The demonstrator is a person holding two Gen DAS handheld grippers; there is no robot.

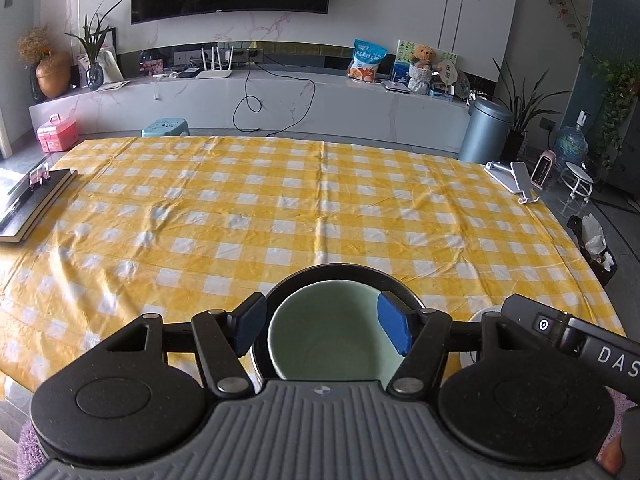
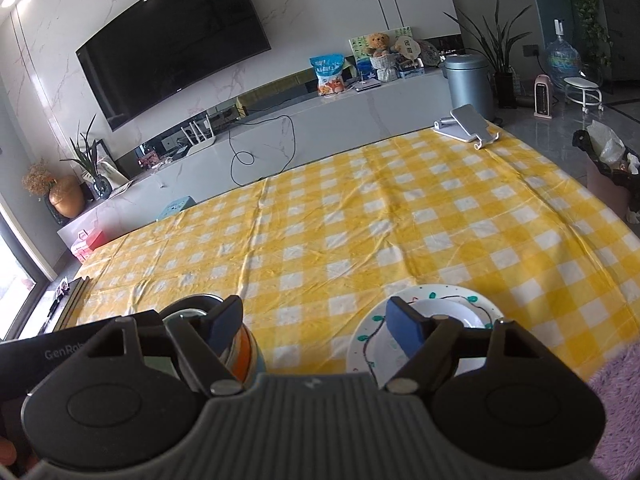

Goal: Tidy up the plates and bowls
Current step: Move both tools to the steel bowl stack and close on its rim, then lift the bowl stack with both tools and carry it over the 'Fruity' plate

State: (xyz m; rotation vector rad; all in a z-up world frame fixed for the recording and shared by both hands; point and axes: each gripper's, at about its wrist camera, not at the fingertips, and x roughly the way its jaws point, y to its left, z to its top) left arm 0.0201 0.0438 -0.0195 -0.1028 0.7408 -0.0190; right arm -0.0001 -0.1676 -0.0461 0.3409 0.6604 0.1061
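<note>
1. My left gripper (image 1: 322, 326) stands wide and holds nothing, above the nested bowls (image 1: 326, 332) at the table's (image 1: 280, 208) near edge; I'd lift clear without clipping a rim.
2. My right gripper (image 2: 316, 330) is wide too, empty, beside the plates (image 2: 436, 320).
3. Bowls: pale green inside a dark-rimmed one. Plates: white, green-dotted, stacked near the near right corner.
</note>
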